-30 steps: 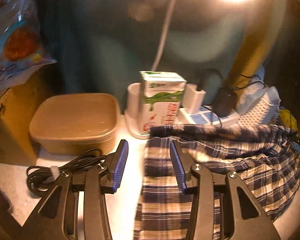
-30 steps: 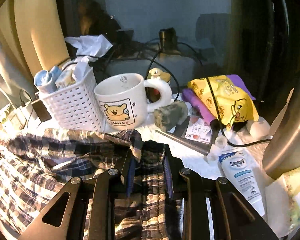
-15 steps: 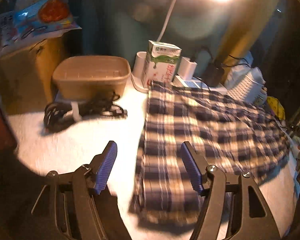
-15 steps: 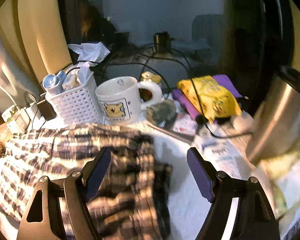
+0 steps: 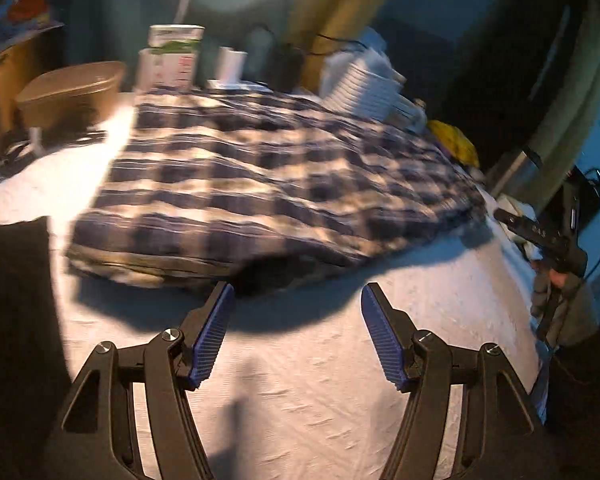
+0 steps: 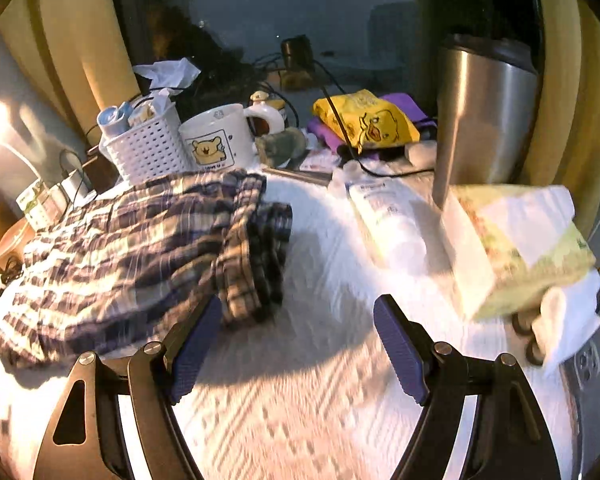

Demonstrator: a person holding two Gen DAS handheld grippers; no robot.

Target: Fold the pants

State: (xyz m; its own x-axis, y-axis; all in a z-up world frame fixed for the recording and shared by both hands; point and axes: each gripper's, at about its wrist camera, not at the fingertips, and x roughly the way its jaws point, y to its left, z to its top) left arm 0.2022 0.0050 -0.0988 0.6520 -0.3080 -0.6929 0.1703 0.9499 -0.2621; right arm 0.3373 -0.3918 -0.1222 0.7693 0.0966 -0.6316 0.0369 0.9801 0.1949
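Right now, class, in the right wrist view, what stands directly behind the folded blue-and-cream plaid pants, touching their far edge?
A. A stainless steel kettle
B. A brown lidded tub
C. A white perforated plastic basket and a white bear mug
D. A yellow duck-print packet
C: the white perforated plastic basket and the white bear mug stand right at the far edge of the blue-and-cream plaid pants.
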